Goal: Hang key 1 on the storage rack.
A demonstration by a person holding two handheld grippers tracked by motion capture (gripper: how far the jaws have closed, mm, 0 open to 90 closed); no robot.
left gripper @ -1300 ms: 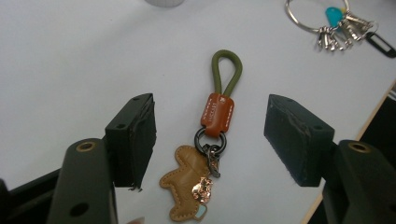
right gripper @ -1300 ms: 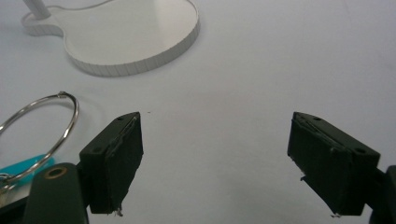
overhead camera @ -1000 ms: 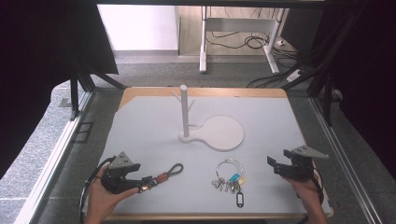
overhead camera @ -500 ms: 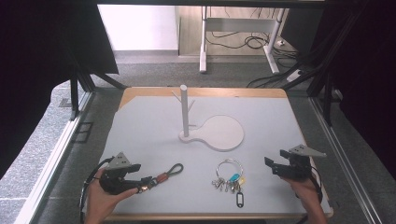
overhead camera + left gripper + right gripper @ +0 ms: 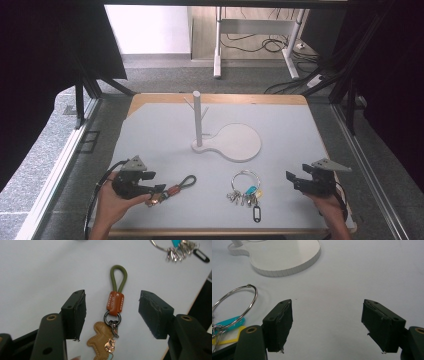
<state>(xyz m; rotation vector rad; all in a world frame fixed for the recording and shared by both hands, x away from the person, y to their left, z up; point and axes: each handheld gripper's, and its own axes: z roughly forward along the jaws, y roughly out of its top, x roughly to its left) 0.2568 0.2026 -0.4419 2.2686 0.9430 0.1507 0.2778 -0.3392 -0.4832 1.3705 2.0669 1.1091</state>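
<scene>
A keychain point(image 5: 115, 302) with an olive cord loop, an orange leather clasp and a tan gingerbread charm lies flat on the grey table near the front left point(image 5: 176, 188). My left gripper point(image 5: 111, 296) straddles its clasp. The jaws have just been closing, but the pads stand apart from it on both sides. In the high view the left gripper point(image 5: 157, 189) rests low at the keychain's charm end. My right gripper point(image 5: 292, 179) sits at the front right, open, with bare table between its jaws point(image 5: 327, 305).
A steel ring with several keys and coloured tags point(image 5: 245, 187) lies between the two grippers, with its ring point(image 5: 237, 300) left of the right jaws. A white stand with a pegged post point(image 5: 198, 120) and round base point(image 5: 240, 142) sits mid-table. Dark frames and floor surround the table.
The left gripper has edged a little toward the keychain. The right gripper, the keys and the stand have stayed where they were.
</scene>
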